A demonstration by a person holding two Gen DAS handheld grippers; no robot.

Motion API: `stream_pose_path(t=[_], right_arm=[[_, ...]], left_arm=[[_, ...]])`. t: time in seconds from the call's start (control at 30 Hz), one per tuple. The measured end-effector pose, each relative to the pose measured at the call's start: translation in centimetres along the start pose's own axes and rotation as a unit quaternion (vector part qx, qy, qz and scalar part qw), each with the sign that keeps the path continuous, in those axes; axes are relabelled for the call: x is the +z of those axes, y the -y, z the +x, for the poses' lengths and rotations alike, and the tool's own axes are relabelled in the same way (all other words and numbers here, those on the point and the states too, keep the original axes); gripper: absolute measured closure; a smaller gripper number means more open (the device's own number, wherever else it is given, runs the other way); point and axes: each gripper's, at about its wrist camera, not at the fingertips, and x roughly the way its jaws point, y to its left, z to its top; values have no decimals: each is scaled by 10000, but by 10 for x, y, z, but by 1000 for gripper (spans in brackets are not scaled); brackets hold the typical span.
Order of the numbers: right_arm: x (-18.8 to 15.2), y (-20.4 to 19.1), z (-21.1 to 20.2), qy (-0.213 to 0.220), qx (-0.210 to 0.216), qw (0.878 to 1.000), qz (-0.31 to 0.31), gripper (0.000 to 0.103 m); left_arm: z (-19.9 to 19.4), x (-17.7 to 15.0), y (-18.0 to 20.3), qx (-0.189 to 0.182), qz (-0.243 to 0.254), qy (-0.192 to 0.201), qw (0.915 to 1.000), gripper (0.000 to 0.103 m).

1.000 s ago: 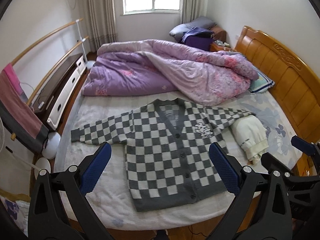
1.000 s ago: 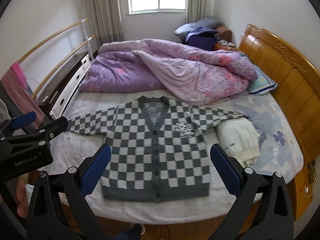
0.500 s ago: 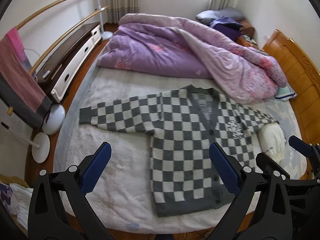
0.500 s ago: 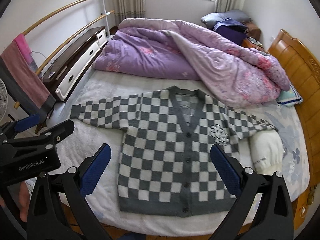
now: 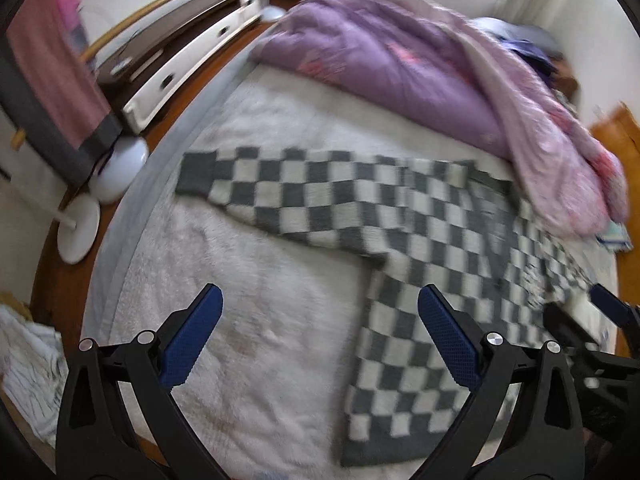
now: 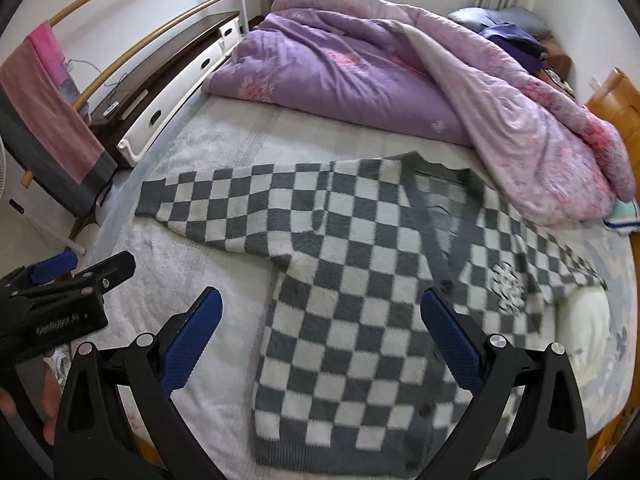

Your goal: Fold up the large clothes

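A grey-and-white checked cardigan (image 6: 360, 280) lies flat, front up, on the white bed cover (image 6: 208, 280), one sleeve (image 6: 224, 204) stretched out to the left. The left wrist view is blurred and shows the same cardigan (image 5: 420, 240) with its sleeve cuff (image 5: 196, 172). My left gripper (image 5: 318, 320) is open above the bare cover, left of the cardigan's body. My right gripper (image 6: 320, 320) hovers open above the cardigan's lower front. Neither holds anything. The left gripper (image 6: 60, 296) also shows at the left edge of the right wrist view.
A rumpled purple quilt (image 6: 360, 72) covers the far half of the bed. A white folded garment (image 6: 588, 320) lies under the right sleeve. A wooden headboard (image 6: 616, 100) stands right. A rail with a pink towel (image 6: 52, 112), a low cabinet (image 6: 168, 76) and a fan base (image 5: 80, 228) stand left.
Both grippers have dropped lower and moved in towards the bed. The left one has swung further left towards the stretched-out sleeve, its view now blurred. Both stay open.
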Motion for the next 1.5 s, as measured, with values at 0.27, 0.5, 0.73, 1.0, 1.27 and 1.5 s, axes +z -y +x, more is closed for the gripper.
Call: stream_pose_path(t=[0.27, 0.5, 0.73, 1.0, 1.27, 1.5], right_arm=[[10, 1, 113, -115, 470, 9988, -25, 64], [0, 15, 193, -468, 994, 9936, 247, 86], [-12, 27, 249, -638, 1433, 9868, 391, 101], [-17, 18, 306, -1210, 1865, 9724, 704, 103], [-20, 17, 325, -1455, 1802, 9715, 508, 103], [-7, 31, 307, -1484, 2266, 9605, 635, 102]], left_arm=[[116, 31, -94, 422, -1116, 119, 9928, 6], [224, 55, -148, 469, -1603, -167, 9858, 25], [266, 58, -170, 562, -1947, -56, 9792, 42], [270, 72, -178, 293, -1979, 229, 9795, 92], [201, 82, -137, 365, -1365, 817, 9866, 95], [102, 79, -36, -20, -834, 1606, 9835, 95]])
